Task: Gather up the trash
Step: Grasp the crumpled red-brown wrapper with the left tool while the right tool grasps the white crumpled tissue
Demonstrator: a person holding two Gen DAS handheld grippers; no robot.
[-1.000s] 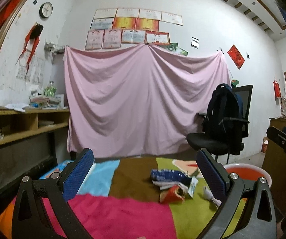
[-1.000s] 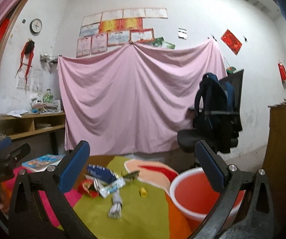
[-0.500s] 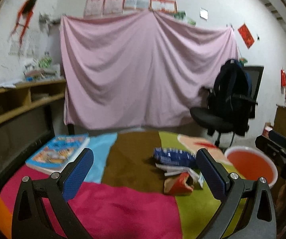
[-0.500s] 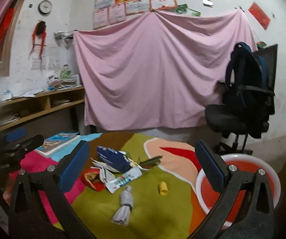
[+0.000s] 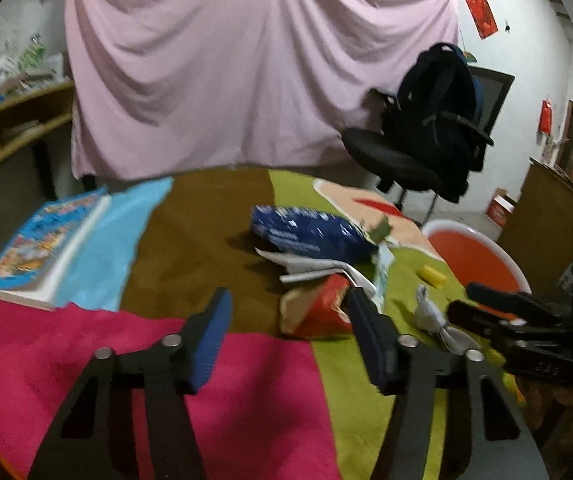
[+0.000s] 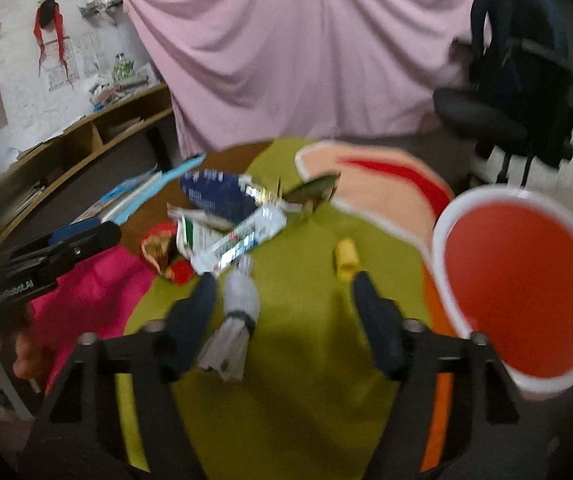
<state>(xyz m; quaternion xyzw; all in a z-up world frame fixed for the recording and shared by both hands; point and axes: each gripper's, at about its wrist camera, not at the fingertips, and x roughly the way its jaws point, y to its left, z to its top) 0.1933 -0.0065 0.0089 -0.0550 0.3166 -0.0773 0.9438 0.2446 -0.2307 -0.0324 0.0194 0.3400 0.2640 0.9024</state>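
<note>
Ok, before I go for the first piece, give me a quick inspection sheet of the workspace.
Surface: table under a patchwork cloth of pink, green, brown and blue.
Job's things: blue snack bag, red wrapper, white-green wrapper, twisted white wrapper, small yellow piece; red basin at the table's right edge, nothing seen inside.
Clutter: book at far left.
Grippers: left gripper open, near the red wrapper; right gripper open, over the twisted white wrapper.
Cables: nothing seen.
Surroundings: pink sheet on the wall, office chair with backpack, wooden shelves.
</note>
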